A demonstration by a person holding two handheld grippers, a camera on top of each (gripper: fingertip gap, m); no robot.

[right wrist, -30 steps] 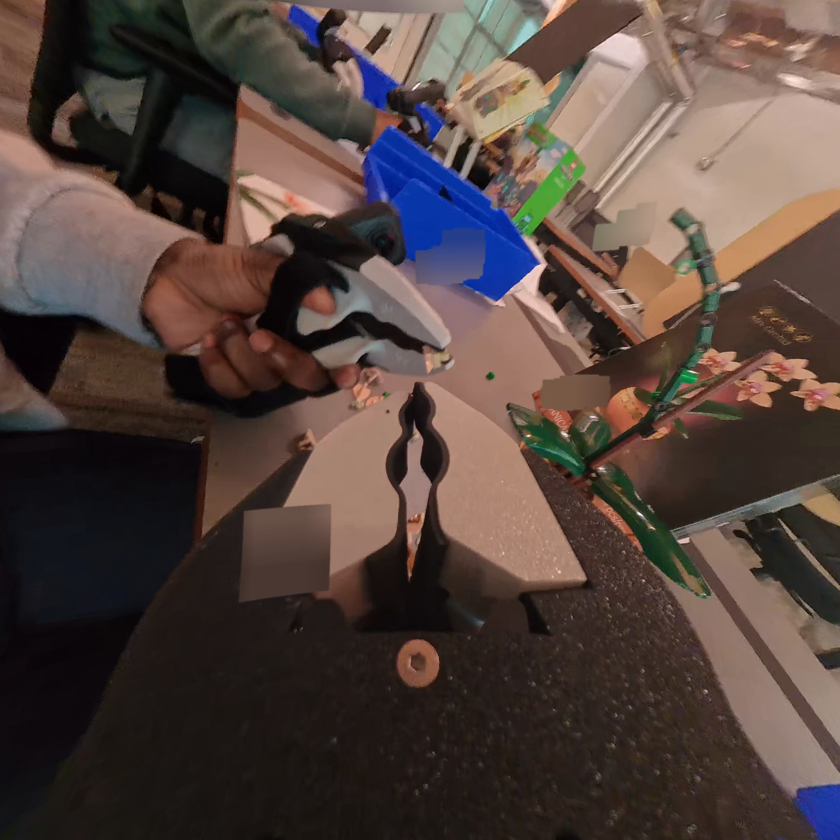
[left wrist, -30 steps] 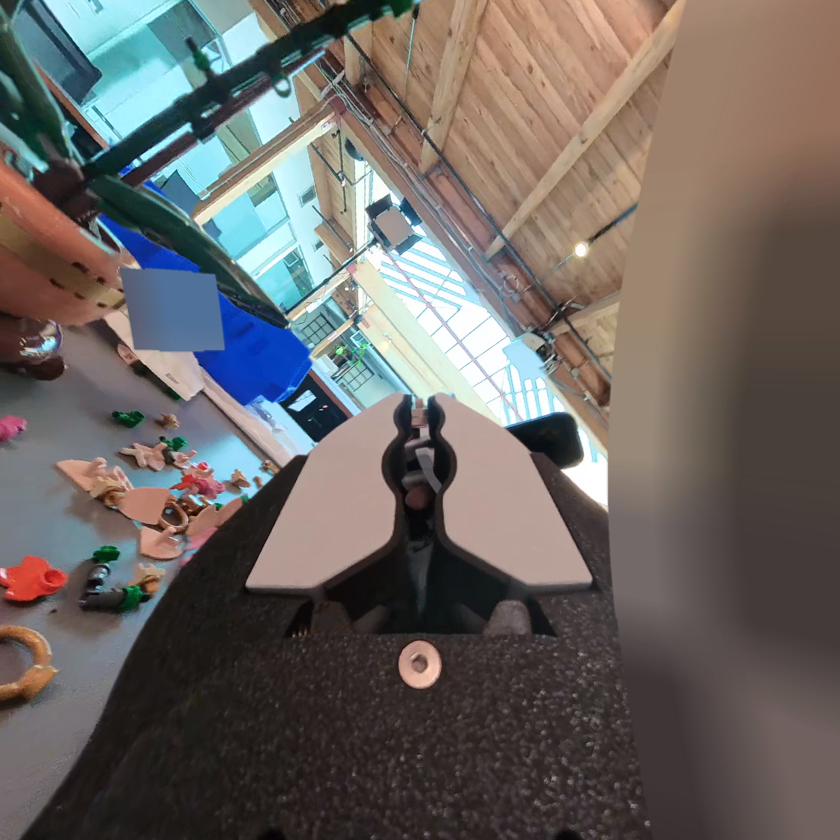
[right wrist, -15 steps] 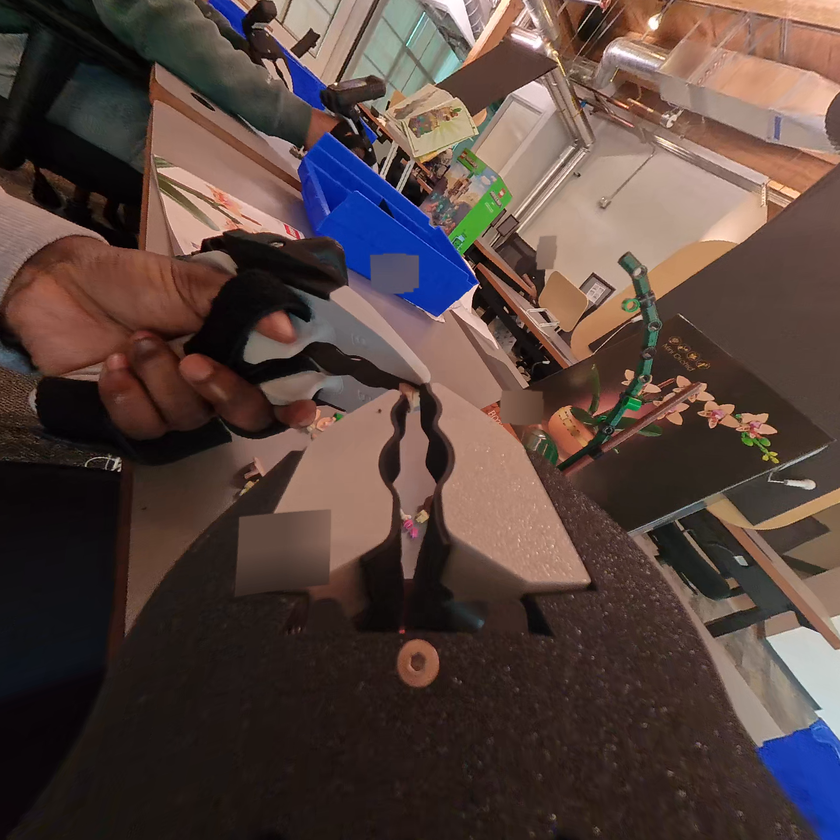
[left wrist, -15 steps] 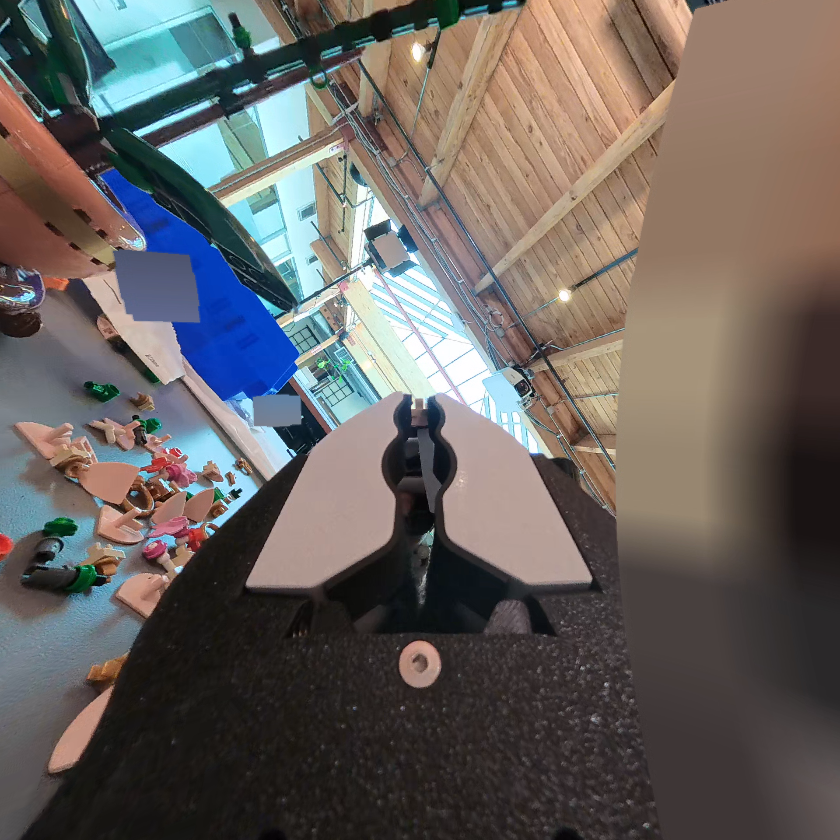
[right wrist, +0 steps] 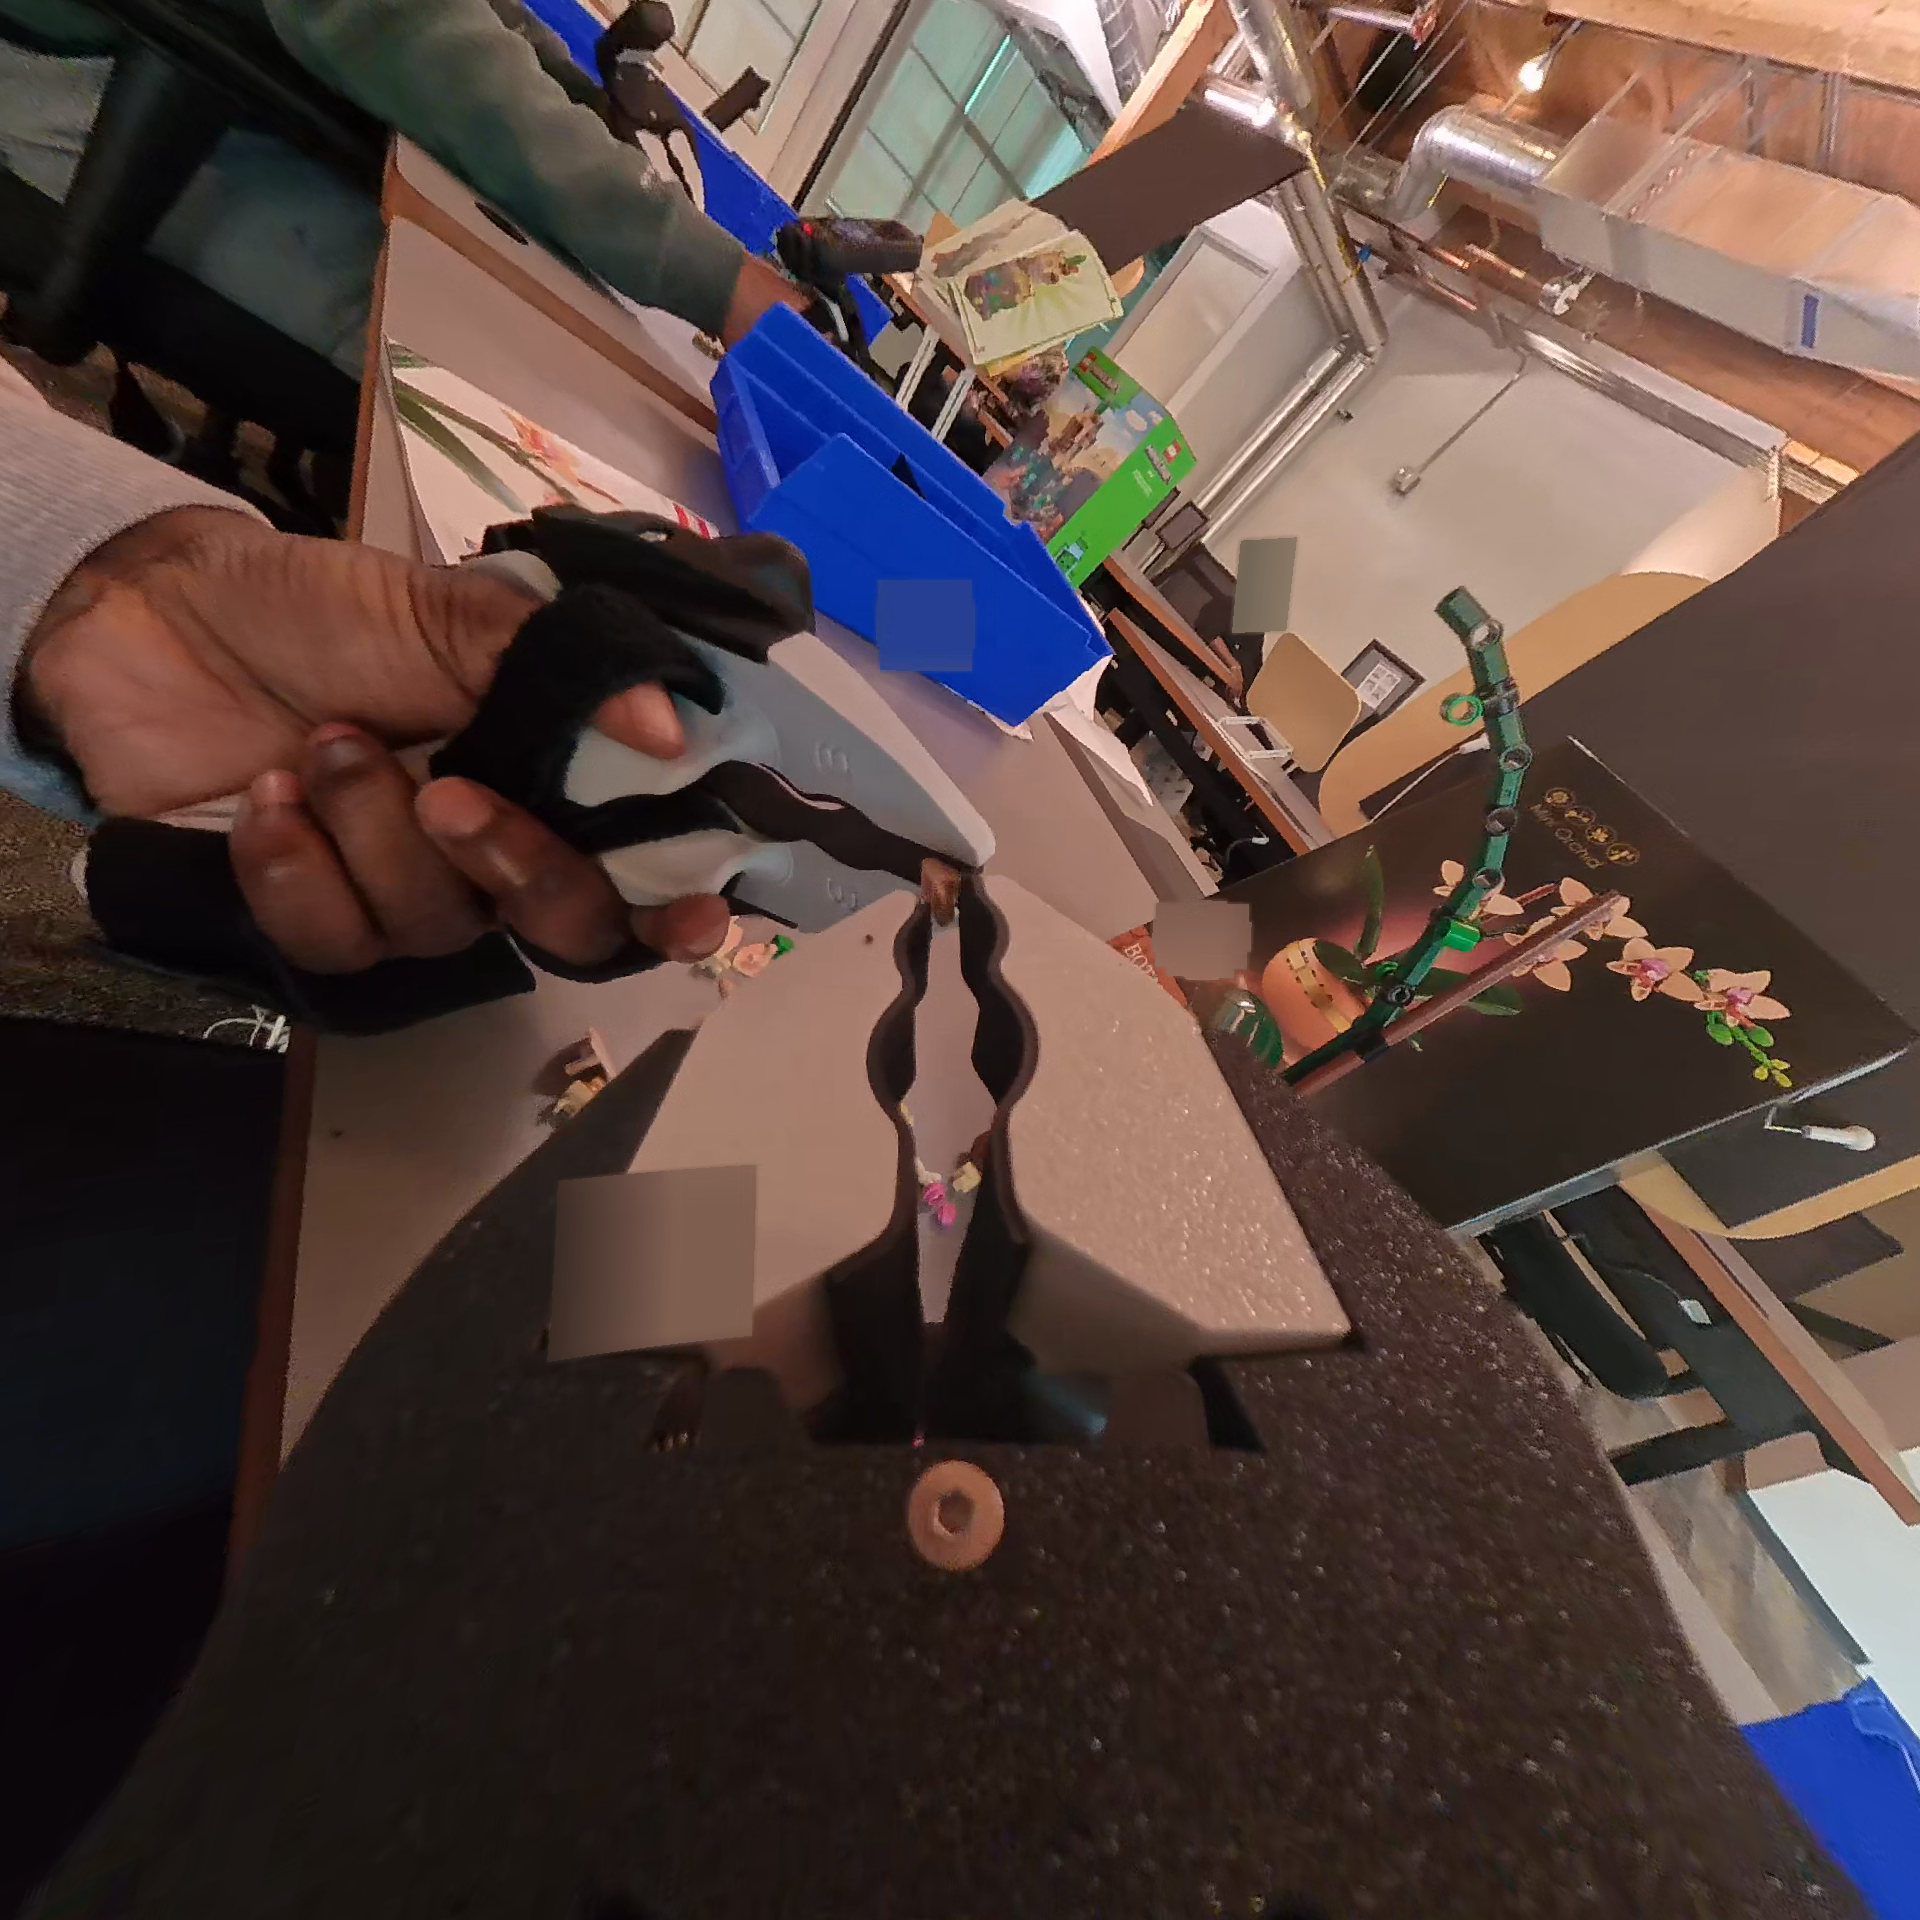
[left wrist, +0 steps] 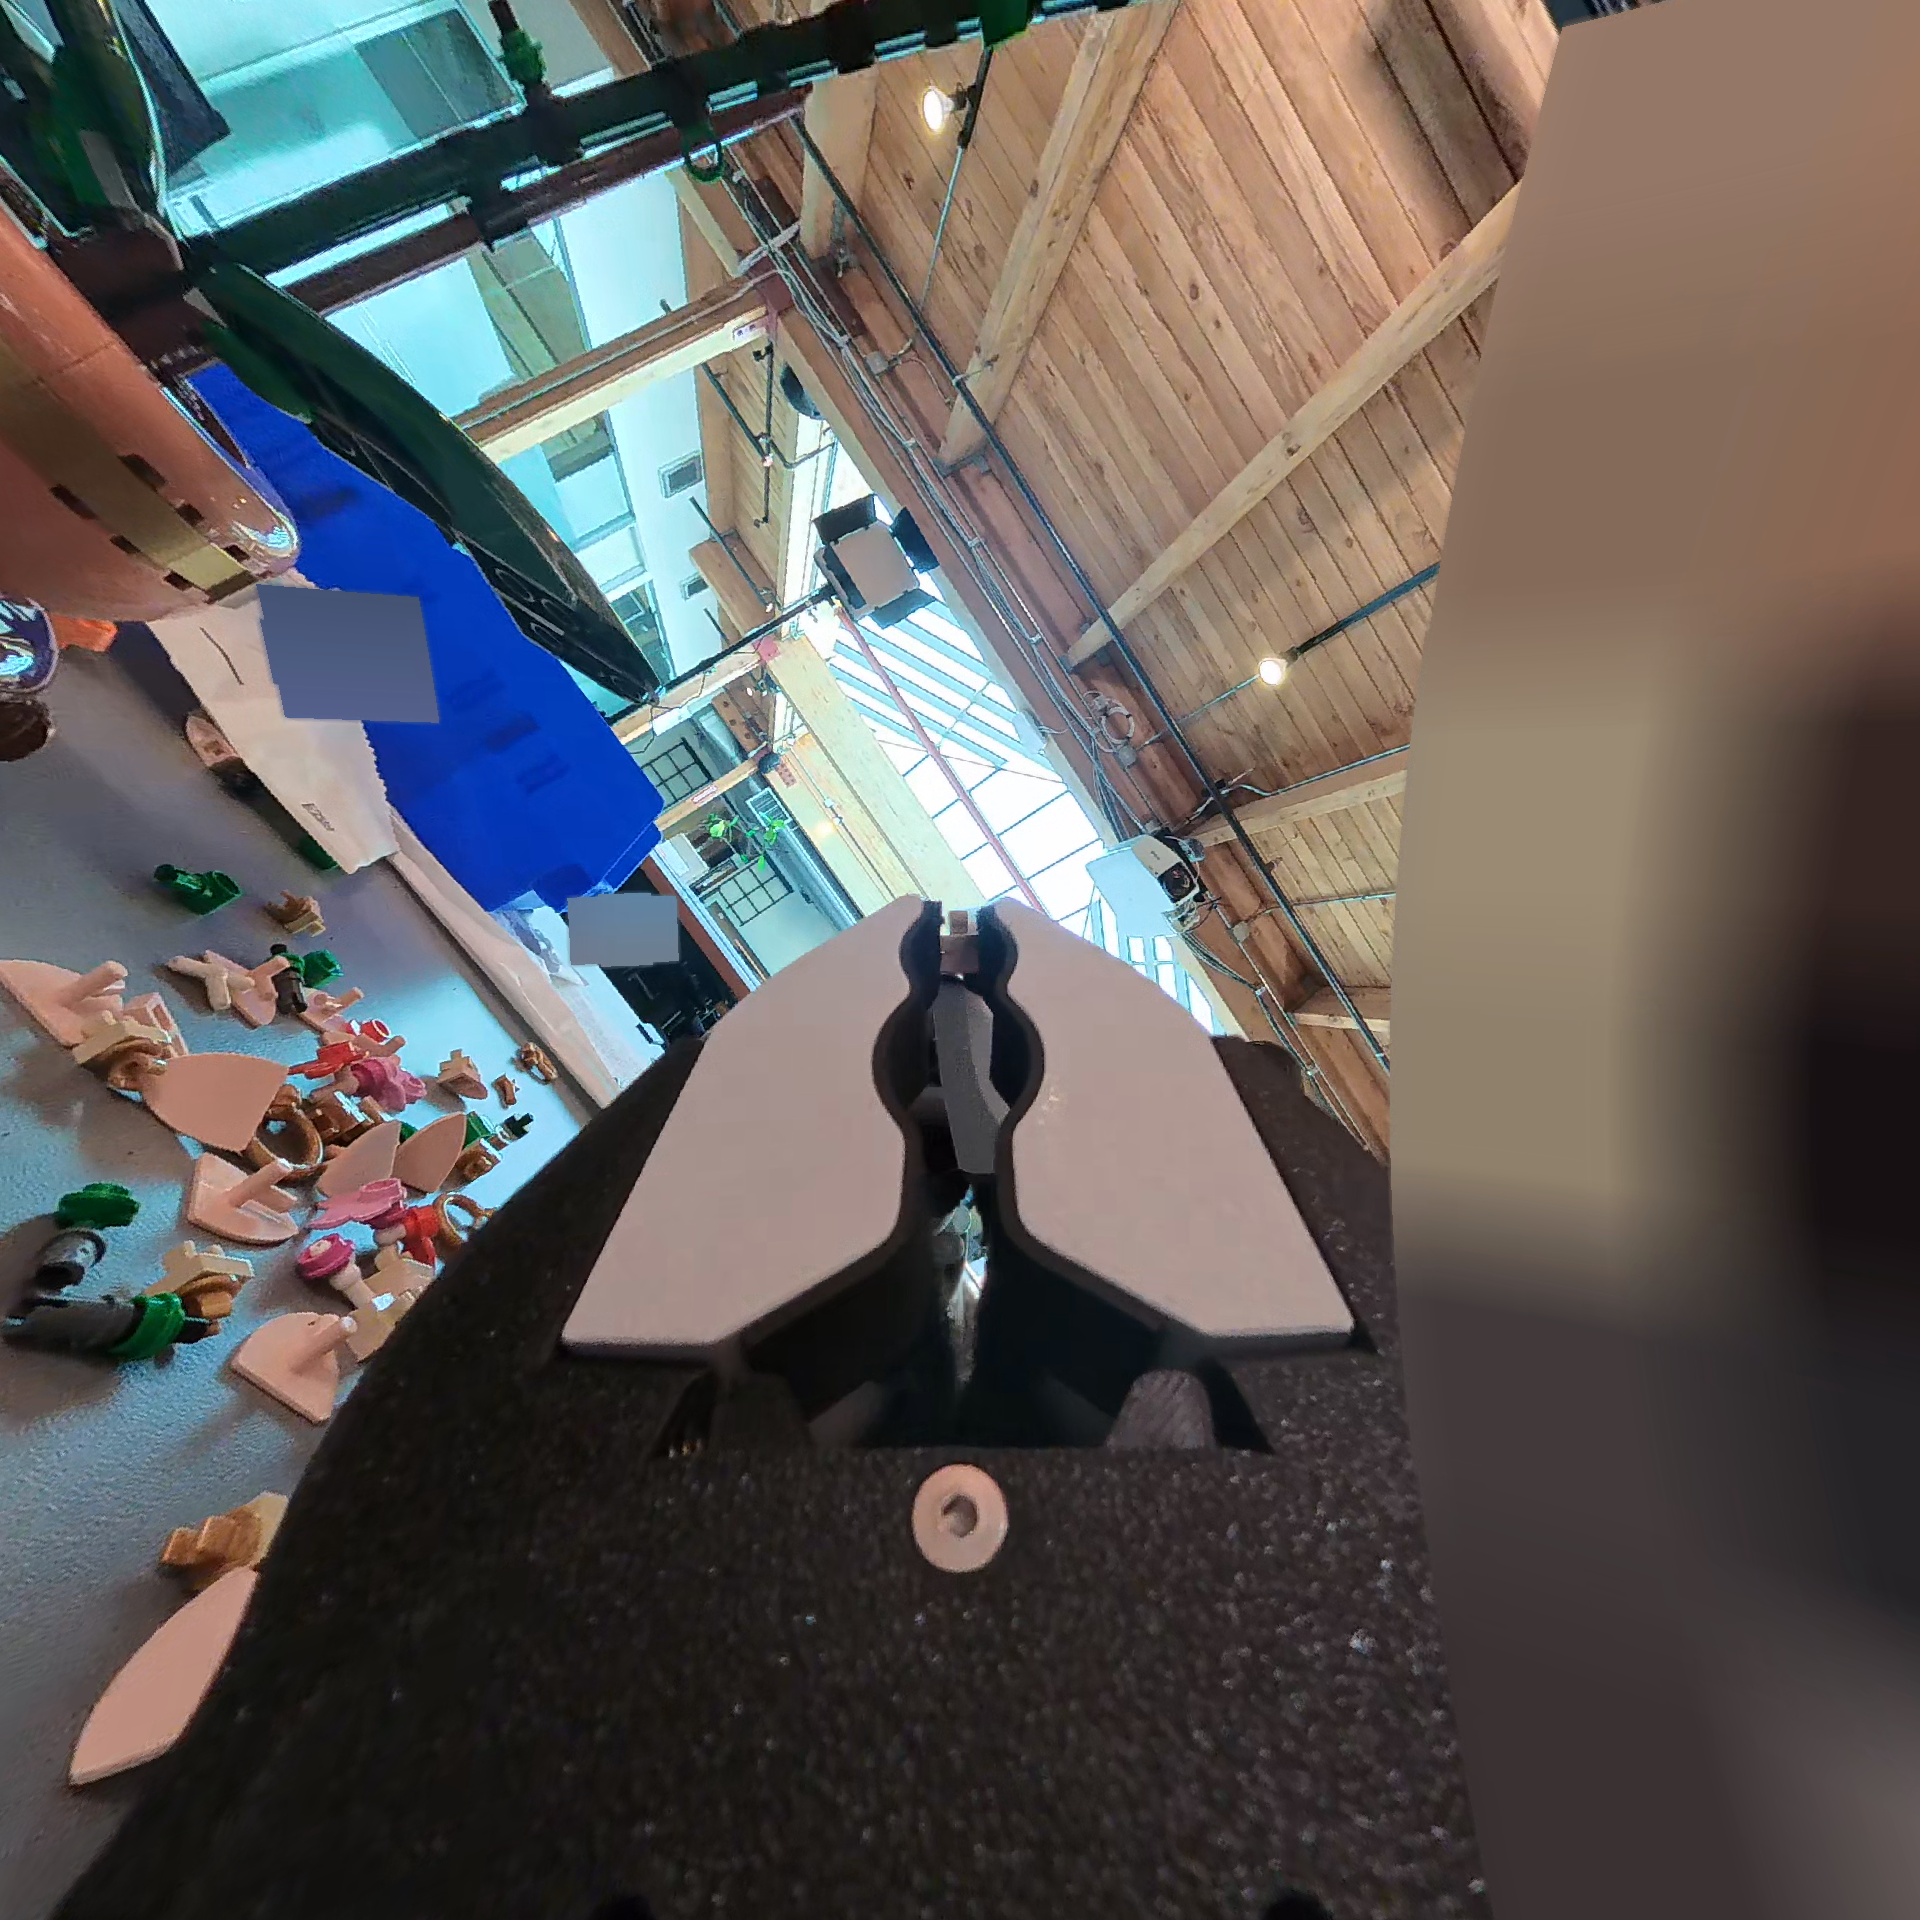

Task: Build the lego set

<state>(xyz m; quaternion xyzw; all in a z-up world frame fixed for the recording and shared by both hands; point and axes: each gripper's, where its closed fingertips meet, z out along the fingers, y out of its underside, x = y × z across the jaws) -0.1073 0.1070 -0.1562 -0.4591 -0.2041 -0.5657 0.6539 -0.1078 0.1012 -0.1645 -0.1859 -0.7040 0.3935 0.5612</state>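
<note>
My left gripper point(left wrist: 958, 920) is shut on a small tan lego piece point(left wrist: 958, 925) at its very tips, lifted off the table. In the right wrist view a hand holds that left gripper point(right wrist: 951, 862), and the piece point(right wrist: 940, 894) sits right at my right gripper's point(right wrist: 951, 896) tips. The right jaws stand a narrow slit apart and I see nothing gripped in them. The built orchid's green stem point(right wrist: 1496, 748) rises at the right. Its terracotta pot point(left wrist: 94, 457) and dark green leaf point(left wrist: 468, 499) show at the upper left of the left wrist view.
Several loose petals, flowers and green bits point(left wrist: 312, 1122) lie on the grey table point(left wrist: 62, 1455). A blue bin point(right wrist: 914, 561) stands behind, and the black set box point(right wrist: 1558, 987) is at the right. Another person's green sleeve point(right wrist: 520, 114) reaches over the far table. A blurred beige surface point(left wrist: 1662, 935) fills the left view's right side. My left and right fingertips are right by each other.
The left gripper has come closer with the tan piece, from a gap away to right at the right gripper's tips. Both views have tilted slightly.
</note>
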